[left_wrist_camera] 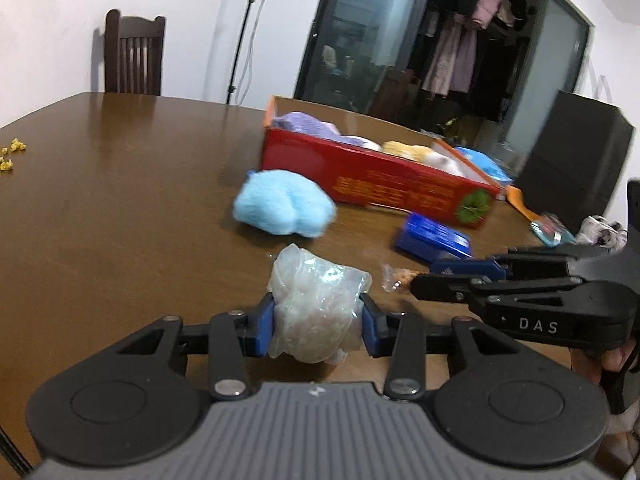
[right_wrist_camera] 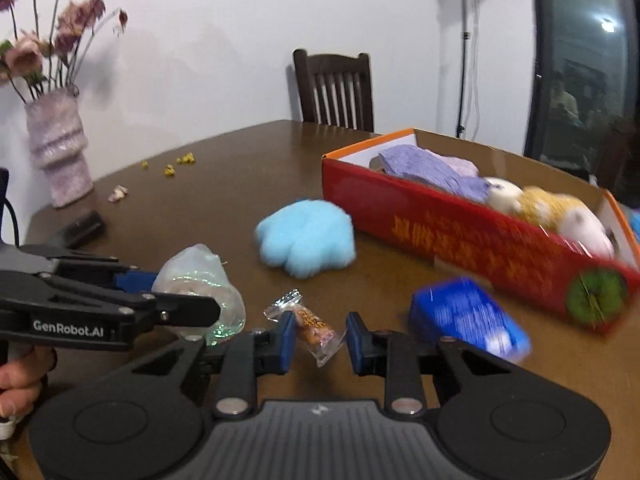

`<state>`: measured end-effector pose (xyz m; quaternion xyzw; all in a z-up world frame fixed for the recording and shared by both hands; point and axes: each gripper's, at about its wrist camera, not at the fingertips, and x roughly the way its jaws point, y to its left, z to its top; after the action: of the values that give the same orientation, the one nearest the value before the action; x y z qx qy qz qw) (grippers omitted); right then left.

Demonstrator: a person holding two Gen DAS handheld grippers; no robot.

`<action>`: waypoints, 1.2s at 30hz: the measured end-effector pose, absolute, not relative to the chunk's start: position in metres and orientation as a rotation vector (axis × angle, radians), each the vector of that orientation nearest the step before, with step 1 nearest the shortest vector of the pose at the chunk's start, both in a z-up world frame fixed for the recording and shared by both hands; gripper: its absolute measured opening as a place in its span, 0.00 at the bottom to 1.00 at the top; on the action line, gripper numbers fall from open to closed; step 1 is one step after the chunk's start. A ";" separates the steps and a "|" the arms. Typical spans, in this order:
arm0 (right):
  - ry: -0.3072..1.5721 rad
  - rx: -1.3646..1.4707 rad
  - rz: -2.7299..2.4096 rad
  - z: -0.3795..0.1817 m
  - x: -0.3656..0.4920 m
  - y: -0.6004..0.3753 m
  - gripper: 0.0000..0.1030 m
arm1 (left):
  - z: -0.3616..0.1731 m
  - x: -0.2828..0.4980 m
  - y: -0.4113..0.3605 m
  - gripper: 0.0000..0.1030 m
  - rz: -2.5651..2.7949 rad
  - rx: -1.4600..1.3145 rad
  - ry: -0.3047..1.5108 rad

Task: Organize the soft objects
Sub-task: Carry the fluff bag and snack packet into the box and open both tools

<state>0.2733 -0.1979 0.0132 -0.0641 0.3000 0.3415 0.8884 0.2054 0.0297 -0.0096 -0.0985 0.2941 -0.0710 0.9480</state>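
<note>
Candy wrapper lying diagonally, apparently loose between right fingers

Home dining room: dark wooden surface, slatted dining chair at far edge, vase of dried flowers far left, clothes hanging behind glass sliding door.
</note>
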 end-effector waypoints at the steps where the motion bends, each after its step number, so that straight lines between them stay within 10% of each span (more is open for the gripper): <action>1: 0.622 -0.116 0.695 0.013 0.264 -0.205 0.26 | -0.007 0.198 0.026 0.42 -0.157 -0.195 0.595; 18: 0.550 0.022 0.534 0.027 0.210 -0.290 0.26 | 0.020 0.195 -0.037 0.42 -0.278 -0.088 0.547; 36: 0.644 0.101 0.426 0.047 0.504 -0.256 0.32 | 0.031 0.472 -0.052 0.58 -0.265 -0.059 0.636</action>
<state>0.5038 -0.2563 0.0475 0.0492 0.3137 0.2075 0.9253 0.4720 -0.0524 0.0312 -0.0288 0.3116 -0.1301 0.9408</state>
